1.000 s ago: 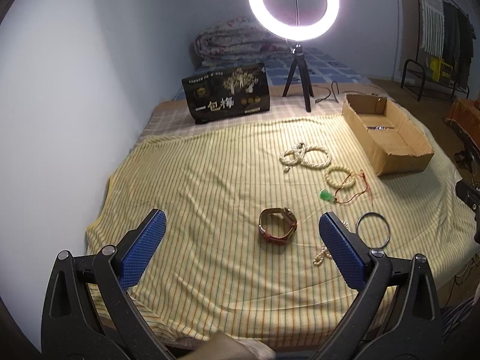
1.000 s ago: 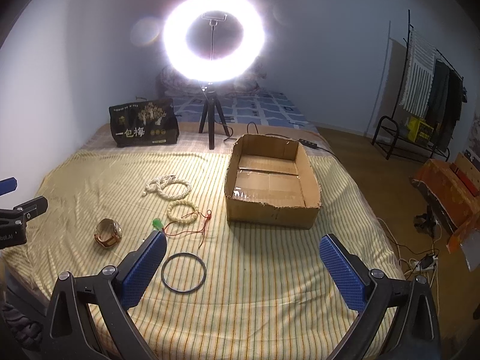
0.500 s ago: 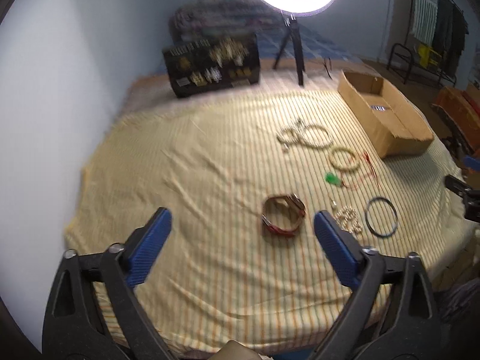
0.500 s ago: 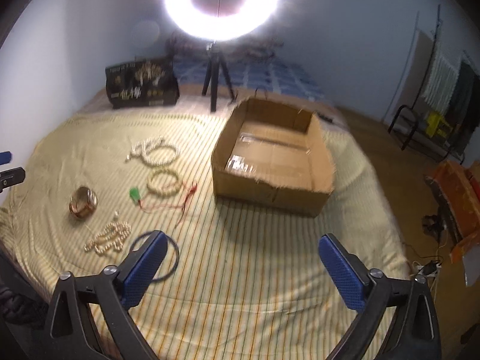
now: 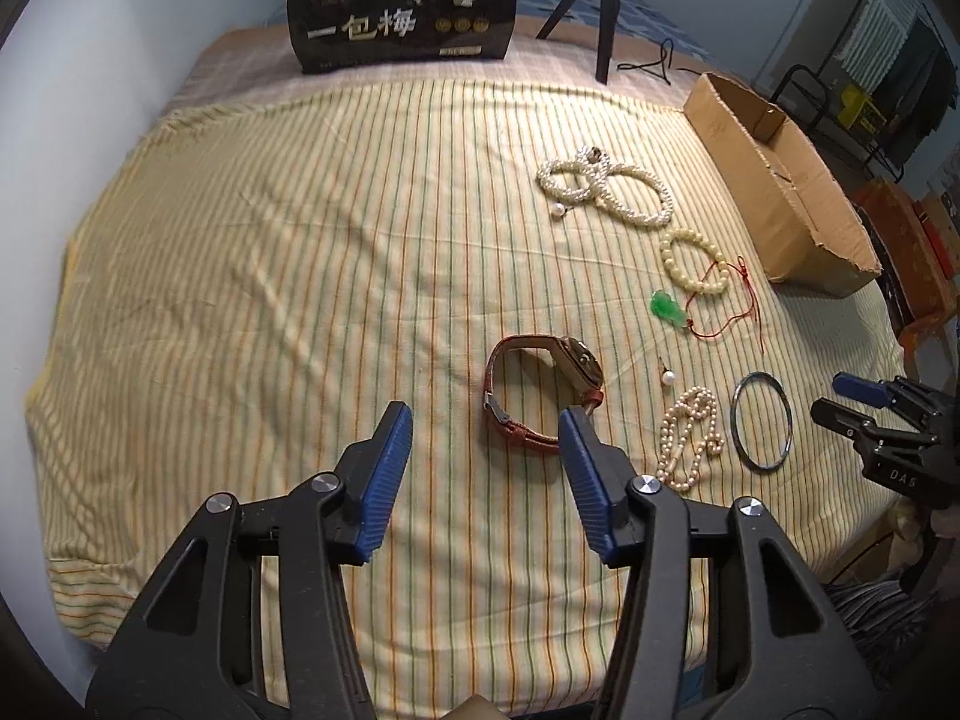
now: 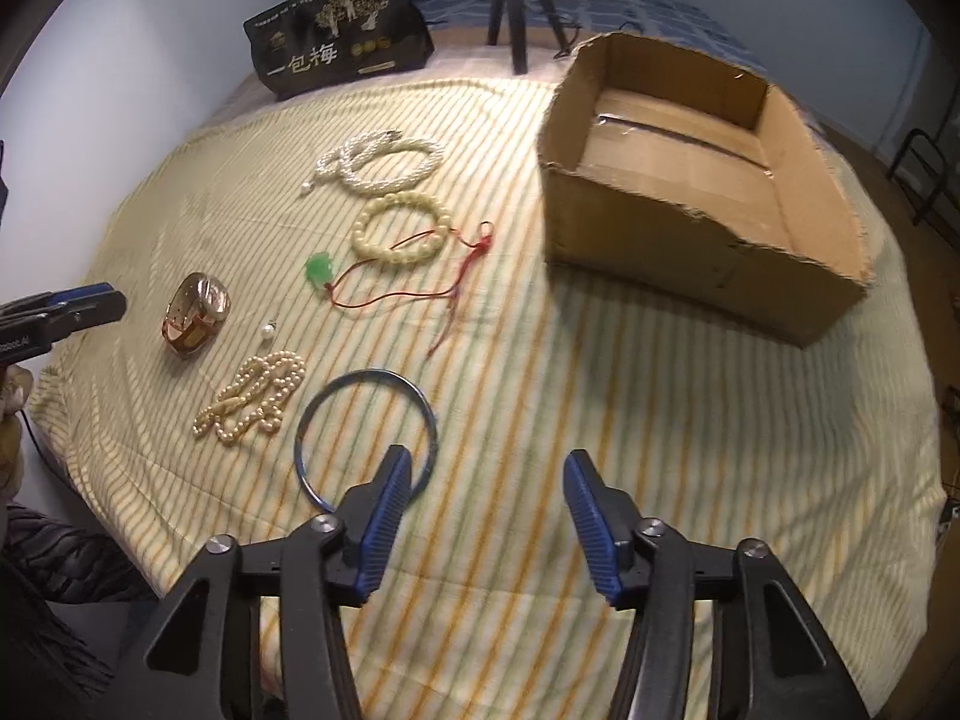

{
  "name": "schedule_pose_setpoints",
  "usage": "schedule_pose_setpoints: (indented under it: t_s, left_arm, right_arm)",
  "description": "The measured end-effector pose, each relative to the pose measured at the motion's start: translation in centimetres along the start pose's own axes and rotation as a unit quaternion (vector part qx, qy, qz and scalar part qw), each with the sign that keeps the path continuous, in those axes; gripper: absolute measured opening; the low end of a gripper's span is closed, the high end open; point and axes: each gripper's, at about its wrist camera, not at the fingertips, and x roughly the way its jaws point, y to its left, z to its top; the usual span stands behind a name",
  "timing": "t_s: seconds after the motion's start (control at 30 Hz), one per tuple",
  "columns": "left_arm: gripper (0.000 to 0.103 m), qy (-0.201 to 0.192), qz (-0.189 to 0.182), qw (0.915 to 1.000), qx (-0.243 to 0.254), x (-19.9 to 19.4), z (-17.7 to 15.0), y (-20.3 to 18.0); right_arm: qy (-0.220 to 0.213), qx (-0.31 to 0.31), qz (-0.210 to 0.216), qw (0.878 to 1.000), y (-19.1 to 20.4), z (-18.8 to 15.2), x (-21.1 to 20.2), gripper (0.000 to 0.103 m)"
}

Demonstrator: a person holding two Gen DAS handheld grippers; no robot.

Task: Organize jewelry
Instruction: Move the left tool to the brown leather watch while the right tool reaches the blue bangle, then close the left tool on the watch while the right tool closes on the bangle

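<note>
Jewelry lies on a striped yellow cloth [image 5: 270, 252]. A brown-strapped watch [image 5: 540, 390] sits just beyond my left gripper [image 5: 485, 420], whose jaws are closing with nothing between them. A dark bangle [image 6: 366, 438] lies in front of my right gripper [image 6: 487, 468], partly behind its left finger; those jaws are closing too, with nothing between them. Small pearl strand [image 6: 255, 399], green pendant on red cord [image 6: 321, 271], cream bead bracelet [image 6: 401, 228] and white pearl necklace [image 6: 381, 165] lie further out. The cardboard box [image 6: 702, 252] stands open at right.
A black printed bag [image 5: 399, 6] and tripod legs [image 5: 603, 12] stand at the cloth's far edge. A clothes rack [image 5: 864, 84] and orange items [image 5: 918, 252] are off the bed at right. A wall runs along the left.
Both grippers have dropped toward the cloth and tilted downward, and their jaws have narrowed. The ring light has left the views. The jewelry lies where it was.
</note>
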Motion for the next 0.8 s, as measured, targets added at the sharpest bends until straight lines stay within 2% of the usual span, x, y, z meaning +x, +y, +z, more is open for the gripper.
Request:
schedule_pose_setpoints:
  t_s: [0.07, 0.17, 0.37, 0.47, 0.7, 0.8]
  left_arm:
    - [0.051, 0.009, -0.003, 0.9999, -0.009, 0.7, 0.1, 0.3]
    - [0.043, 0.024, -0.013, 0.9994, -0.022, 1.6, 0.3, 0.7]
    - [0.043, 0.042, -0.015, 0.9984, -0.034, 3.2, 0.3, 0.9]
    - [0.035, 0.053, -0.02, 0.9975, -0.042, 4.0, 0.5, 1.1]
    - [0.031, 0.063, -0.022, 0.9968, -0.044, 5.3, 0.8, 0.7]
    - [0.029, 0.067, -0.022, 0.9966, -0.042, 5.8, 0.9, 0.5]
  right_arm:
    - [0.01, 0.013, 0.015, 1.0, -0.2, 0.3, 0.5, 0.04]
    - [0.021, 0.03, 0.033, 0.999, -0.3, 0.7, 1.3, 0.037]
    - [0.022, 0.006, 0.023, 0.999, 0.7, 0.9, 1.8, 0.033]
    - [0.025, 0.003, 0.02, 0.999, 0.7, 1.0, 2.1, 0.031]
    - [0.026, 0.0, 0.023, 0.999, 0.9, 1.4, 2.5, 0.021]
    - [0.028, -0.022, 0.009, 0.999, 1.8, 1.4, 2.9, 0.019]
